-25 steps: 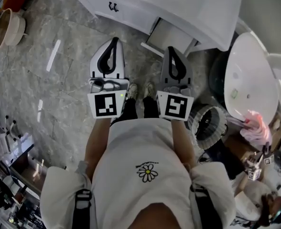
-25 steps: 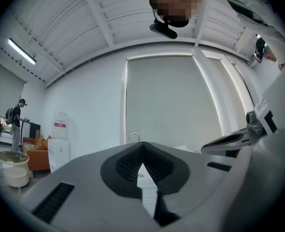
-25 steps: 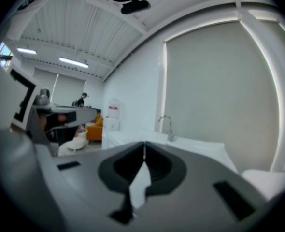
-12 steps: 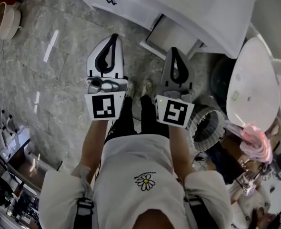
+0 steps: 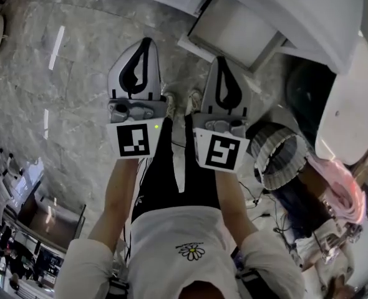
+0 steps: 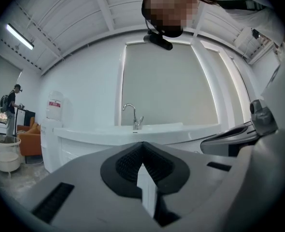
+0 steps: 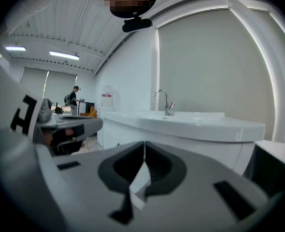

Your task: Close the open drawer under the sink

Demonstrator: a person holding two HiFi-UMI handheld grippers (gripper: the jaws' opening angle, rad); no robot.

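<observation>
The open drawer [image 5: 237,31] juts out from the white cabinet under the sink counter [image 5: 315,8], at the top of the head view; its inside looks grey and bare. My left gripper [image 5: 146,43] is shut and holds nothing, over the floor left of the drawer. My right gripper [image 5: 224,62] is shut too, empty, its tip just short of the drawer's front edge. In the left gripper view the closed tips [image 6: 142,146] point level at the counter with the tap [image 6: 133,116]. The right gripper view shows the closed tips [image 7: 144,146] below the counter's edge [image 7: 200,124].
Grey marble floor [image 5: 59,104] spreads to the left. A round ribbed bin [image 5: 277,157] stands right of my right gripper, with a white oval fixture [image 5: 349,111] and pink cloth [image 5: 343,189] beyond. My shoes [image 5: 181,101] show between the grippers. A person [image 6: 12,111] stands far left by a bucket [image 6: 5,154].
Both grippers have come down together and stayed shut. The drawer and counter now look larger and nearer to the gripper tips in the head view.
</observation>
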